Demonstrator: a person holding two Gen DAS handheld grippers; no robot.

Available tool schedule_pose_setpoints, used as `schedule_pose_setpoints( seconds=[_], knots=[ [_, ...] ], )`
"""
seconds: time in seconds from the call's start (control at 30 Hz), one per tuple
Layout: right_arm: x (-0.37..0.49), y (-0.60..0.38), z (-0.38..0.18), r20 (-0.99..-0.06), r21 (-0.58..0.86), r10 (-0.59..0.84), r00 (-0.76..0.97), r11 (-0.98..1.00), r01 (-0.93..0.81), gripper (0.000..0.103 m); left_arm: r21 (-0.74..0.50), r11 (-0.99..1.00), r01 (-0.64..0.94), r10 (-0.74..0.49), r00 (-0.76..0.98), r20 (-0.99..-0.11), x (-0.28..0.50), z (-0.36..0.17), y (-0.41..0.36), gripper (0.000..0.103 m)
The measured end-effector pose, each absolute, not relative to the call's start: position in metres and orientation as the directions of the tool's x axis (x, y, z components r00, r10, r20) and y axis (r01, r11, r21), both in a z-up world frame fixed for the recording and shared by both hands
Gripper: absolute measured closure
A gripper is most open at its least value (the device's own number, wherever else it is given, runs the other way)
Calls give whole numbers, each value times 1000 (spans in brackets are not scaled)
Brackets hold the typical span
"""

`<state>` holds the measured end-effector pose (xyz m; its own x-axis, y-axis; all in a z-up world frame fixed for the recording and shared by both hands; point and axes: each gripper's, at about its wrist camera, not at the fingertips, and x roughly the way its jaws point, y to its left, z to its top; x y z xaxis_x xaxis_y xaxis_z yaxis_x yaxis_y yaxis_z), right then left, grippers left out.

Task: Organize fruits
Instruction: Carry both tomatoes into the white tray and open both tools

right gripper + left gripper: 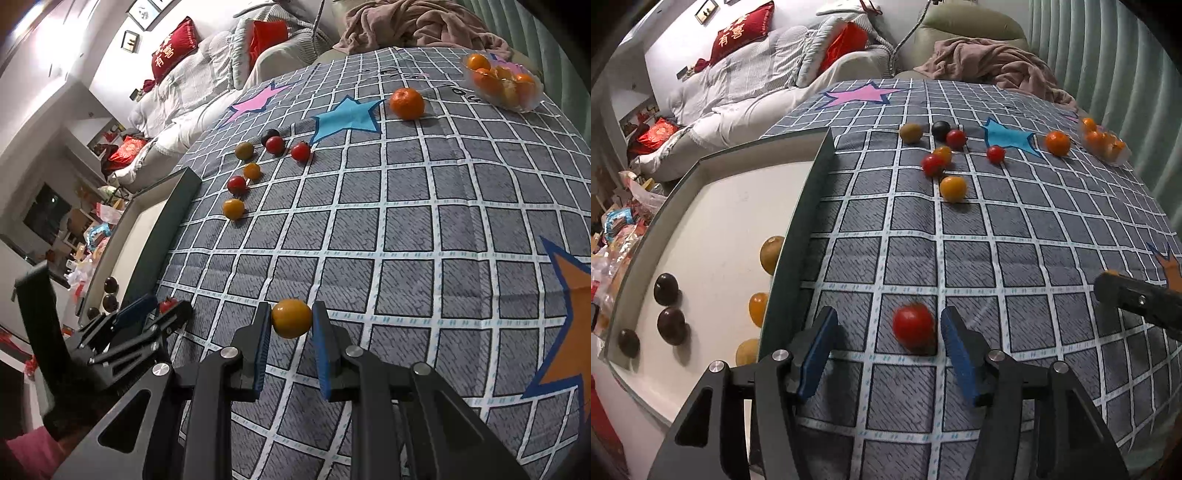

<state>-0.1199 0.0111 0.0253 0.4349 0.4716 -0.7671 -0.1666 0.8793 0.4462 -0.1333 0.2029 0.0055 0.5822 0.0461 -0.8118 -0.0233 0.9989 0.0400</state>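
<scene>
My left gripper is open around a red tomato that lies on the checked cloth, nearer its right finger. My right gripper is shut on a yellow-orange tomato just above the cloth. The left gripper also shows in the right wrist view at the left. A white tray with a dark rim sits to the left and holds dark, yellow and tan fruits. Several loose small tomatoes lie farther back on the cloth.
A tangerine lies by the blue star. A clear plastic container with several tangerines stands at the far right. A bed with red pillows and a chair draped with a blanket lie beyond the table. The tray's raised rim borders the cloth.
</scene>
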Motion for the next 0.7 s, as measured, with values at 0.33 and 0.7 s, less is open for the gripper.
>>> schedule_pose_setpoints(
  seconds=[0.33, 0.7],
  knots=[
    [-123, 15, 27, -767, 442, 472, 435, 880, -174, 79, 16, 1000, 4, 11, 568, -823, -124, 8, 196, 70],
    [-122, 18, 31, -772, 424, 460, 438, 887, -184, 79, -30, 999, 13, -32, 552, -833, -128, 13, 196, 81]
  ],
)
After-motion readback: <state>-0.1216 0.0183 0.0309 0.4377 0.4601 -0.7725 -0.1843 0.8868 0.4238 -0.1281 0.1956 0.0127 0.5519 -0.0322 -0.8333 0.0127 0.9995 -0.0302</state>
